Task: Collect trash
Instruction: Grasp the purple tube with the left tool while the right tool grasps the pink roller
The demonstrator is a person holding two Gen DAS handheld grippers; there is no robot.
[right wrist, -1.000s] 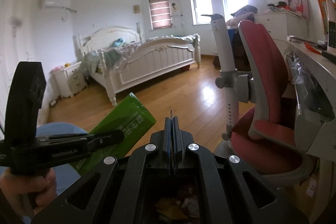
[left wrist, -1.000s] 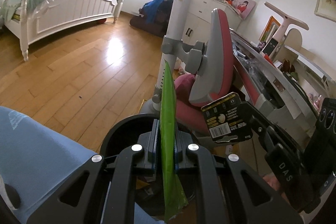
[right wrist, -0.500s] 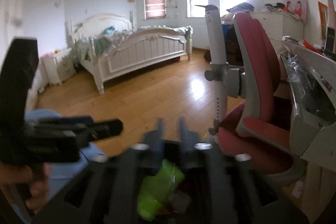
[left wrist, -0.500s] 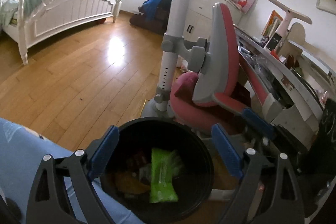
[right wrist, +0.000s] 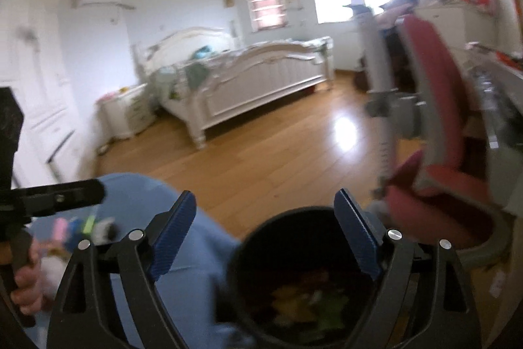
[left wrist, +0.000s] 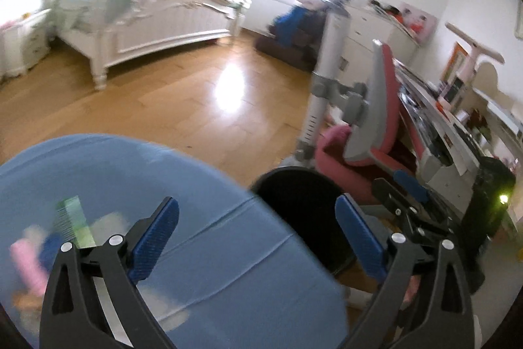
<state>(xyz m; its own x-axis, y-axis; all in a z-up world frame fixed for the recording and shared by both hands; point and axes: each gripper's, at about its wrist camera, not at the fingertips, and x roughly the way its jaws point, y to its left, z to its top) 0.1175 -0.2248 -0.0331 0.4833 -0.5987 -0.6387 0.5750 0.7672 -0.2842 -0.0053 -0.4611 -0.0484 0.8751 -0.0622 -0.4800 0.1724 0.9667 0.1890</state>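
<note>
Left gripper (left wrist: 256, 233): we read its jaws as wide apart, just opened further, nothing between the blue pads (left wrist: 153, 239). It hangs over the blue table (left wrist: 228, 251).

Right gripper (right wrist: 264, 237): jaws also spread wide, likewise just opened further, and empty. It hangs above the black bin (right wrist: 307, 280), one pad showing over the rim.

Black bin, second sighting (left wrist: 300, 205): on the floor, just beside the table's edge. In the right wrist view we see yellow and green scraps lying inside; the blur stops us naming them singly.

Remaining trash (left wrist: 70, 224): a blurred heap near the table's left end, a green packet standing out, pink and blue pieces beside it. The same heap (right wrist: 81, 228) shows under the left tool in the right wrist view.

Pink chair (left wrist: 369, 133): close behind the bin, a desk beyond it.

Hazards, as we judge them:
- Both views are smeared, so a fast reach into the heap could close on the wrong piece or on two at once.
- Light packets may slide across the smooth top and off the edge if a pad nudges them.
- The bin sits tight against the table; a low swing could knock it over.
- The two tools work close together and could clash above the bin.
</note>
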